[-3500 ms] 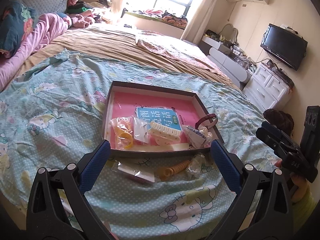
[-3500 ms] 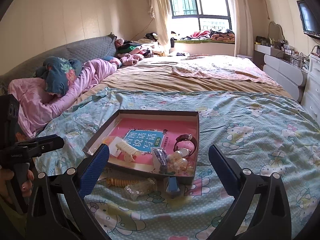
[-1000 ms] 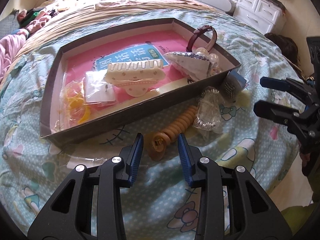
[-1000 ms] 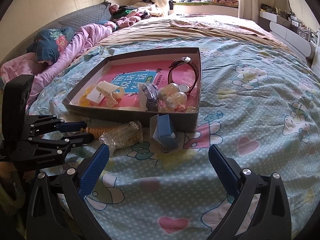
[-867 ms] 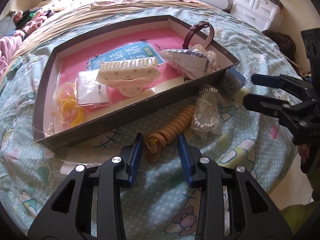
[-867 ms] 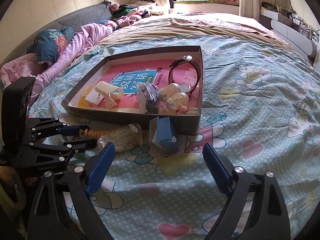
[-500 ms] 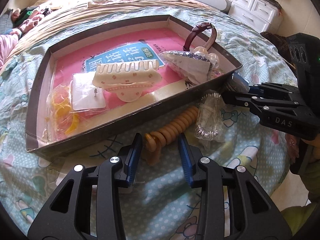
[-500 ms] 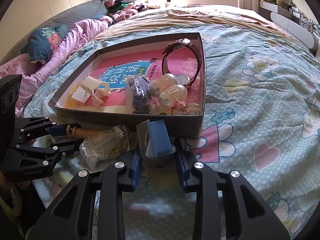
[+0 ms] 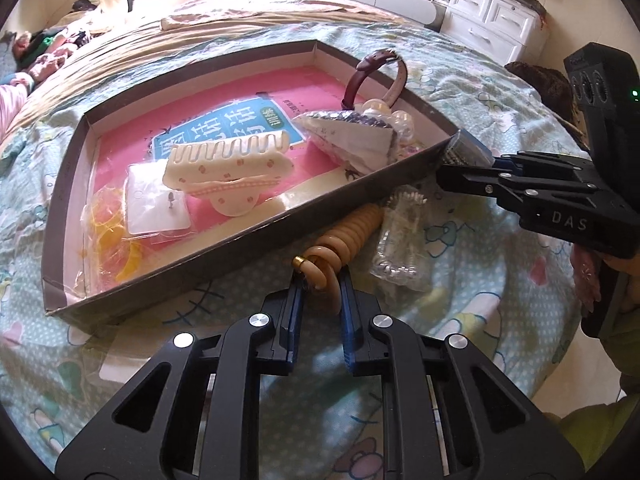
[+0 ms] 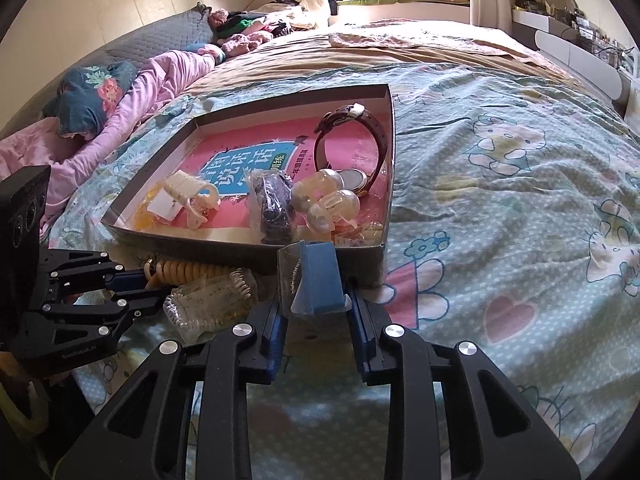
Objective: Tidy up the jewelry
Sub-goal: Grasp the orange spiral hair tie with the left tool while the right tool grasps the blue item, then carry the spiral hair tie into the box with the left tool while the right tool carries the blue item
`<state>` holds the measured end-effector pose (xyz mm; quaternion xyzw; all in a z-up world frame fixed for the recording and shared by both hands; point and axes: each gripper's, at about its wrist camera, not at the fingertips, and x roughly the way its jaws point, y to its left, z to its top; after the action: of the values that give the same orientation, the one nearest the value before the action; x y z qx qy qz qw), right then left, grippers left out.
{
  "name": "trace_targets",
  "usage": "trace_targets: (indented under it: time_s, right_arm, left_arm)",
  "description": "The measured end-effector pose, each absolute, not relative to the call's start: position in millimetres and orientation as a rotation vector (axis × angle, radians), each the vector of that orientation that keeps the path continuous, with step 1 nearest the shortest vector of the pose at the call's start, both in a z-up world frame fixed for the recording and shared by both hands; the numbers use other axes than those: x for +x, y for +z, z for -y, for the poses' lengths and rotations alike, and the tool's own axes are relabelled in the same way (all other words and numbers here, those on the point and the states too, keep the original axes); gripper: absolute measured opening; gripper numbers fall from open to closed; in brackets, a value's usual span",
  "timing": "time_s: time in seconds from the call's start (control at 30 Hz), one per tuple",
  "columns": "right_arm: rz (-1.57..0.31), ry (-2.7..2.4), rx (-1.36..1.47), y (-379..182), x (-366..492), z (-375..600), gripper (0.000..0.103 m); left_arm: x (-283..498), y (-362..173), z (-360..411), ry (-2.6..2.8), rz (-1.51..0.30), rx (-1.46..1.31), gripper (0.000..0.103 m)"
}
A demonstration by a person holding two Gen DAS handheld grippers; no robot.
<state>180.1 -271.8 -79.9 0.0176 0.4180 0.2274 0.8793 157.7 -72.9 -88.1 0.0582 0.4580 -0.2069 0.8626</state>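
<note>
Left gripper (image 9: 320, 288) closed on the coiled tan hair tie (image 9: 344, 236), just outside the tray's (image 9: 224, 252) near wall on the bedspread (image 9: 460, 292). Right gripper (image 10: 314, 300) clamped on the blue packet (image 10: 318, 276) at the tray's near right corner. Clear bagged bracelet (image 9: 400, 240) lay between them.

Each tool is matte black plastic with cut-out linkage arms, round silver screws and blue pads on its fingers (image 9: 347, 312). The left tool (image 9: 319, 295) carries white "GenRobot.AI" lettering, the right tool (image 10: 313, 305) "DAS" and a green light.
</note>
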Motion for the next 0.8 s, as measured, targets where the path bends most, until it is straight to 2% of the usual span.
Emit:
trace_targets:
  time_s: [0.8]
  right_arm:
    - [-0.804, 0.564, -0.001, -36, 149, 252, 0.026]
  left_arm:
    - [114, -36, 31, -0.317, -0.821, 0.005, 0.009]
